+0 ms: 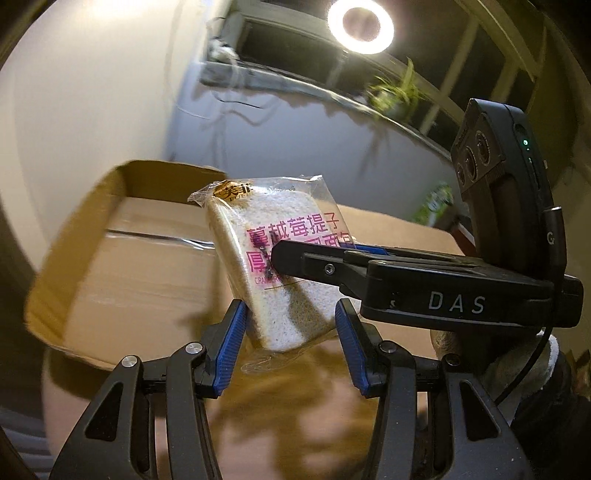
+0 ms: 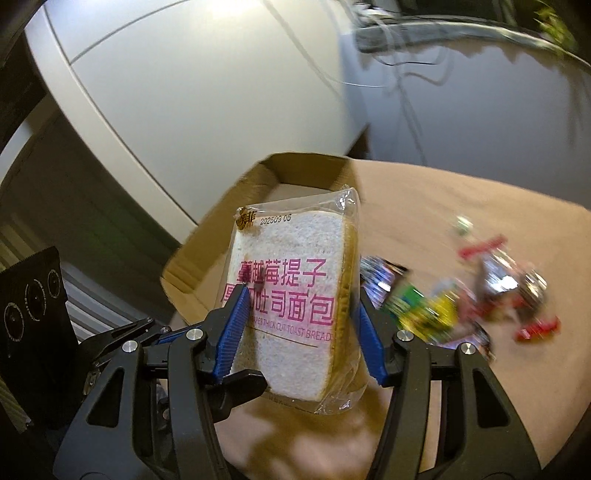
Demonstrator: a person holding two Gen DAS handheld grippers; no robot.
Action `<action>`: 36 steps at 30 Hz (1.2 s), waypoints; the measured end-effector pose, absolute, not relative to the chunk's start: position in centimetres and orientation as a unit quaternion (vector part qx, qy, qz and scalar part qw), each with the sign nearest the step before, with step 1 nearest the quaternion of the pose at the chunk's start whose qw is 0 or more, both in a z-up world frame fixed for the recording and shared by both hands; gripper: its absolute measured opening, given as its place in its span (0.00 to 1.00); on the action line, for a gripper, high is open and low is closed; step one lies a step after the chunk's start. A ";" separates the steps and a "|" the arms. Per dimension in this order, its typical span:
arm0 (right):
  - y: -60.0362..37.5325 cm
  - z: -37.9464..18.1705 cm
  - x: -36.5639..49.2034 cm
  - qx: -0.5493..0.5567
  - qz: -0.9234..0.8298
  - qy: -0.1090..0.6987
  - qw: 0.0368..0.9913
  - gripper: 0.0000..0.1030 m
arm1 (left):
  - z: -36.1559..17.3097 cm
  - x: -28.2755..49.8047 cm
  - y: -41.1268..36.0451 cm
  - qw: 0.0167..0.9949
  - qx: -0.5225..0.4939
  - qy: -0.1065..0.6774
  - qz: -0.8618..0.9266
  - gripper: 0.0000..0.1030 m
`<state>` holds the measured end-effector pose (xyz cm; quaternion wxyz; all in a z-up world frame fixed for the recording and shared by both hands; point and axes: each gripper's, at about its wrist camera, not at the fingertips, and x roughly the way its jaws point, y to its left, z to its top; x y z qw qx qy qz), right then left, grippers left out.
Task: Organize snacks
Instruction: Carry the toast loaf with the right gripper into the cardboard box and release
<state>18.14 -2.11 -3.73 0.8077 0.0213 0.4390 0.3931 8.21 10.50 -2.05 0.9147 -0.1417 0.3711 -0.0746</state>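
An open cardboard box [image 2: 258, 236] sits on the tan counter [image 2: 461, 192], and everything else can be placed from it. To the box's right in the right wrist view, a blurred heap of snack packets [image 2: 461, 299] in red, green, yellow and purple lies loose on the counter, well apart from the box wall. Behind the box rises a white curved wall panel [image 2: 184, 92]; a ring light [image 1: 360, 26] glows high above it in the left wrist view.

A wrapped slice of toast bread [image 2: 291, 295], in clear film with pink lettering, is held in the air in front of the box's near rim, nearly upright and blocking much of the box.

The right gripper [image 2: 301, 325] has its blue fingers [image 2: 232, 332] clamped on the bread's two sides. The left gripper [image 1: 291, 350] reaches the same packet from below; its fingers [image 1: 231, 350] stand apart around the lower corner, the left pad just beside the wrapper, whether touching cannot be told.
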 end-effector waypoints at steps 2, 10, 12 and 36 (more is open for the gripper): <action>-0.5 -4.1 18.4 0.014 0.404 0.438 0.803 0.57 | -2.0 8.0 12.1 0.915 -0.148 0.369 -0.061 0.47; 5.9 -5.8 19.7 -0.004 0.428 0.454 0.782 0.57 | -3.4 7.7 17.2 0.910 -0.169 0.378 -0.021 0.47; 6.9 -6.4 20.1 -0.005 0.430 0.461 0.776 0.57 | -3.8 8.1 17.9 0.908 -0.172 0.382 -0.016 0.47; 10.2 -9.4 21.6 -0.035 0.416 0.494 0.763 0.62 | -5.7 8.8 20.6 0.902 -0.168 0.398 0.027 0.46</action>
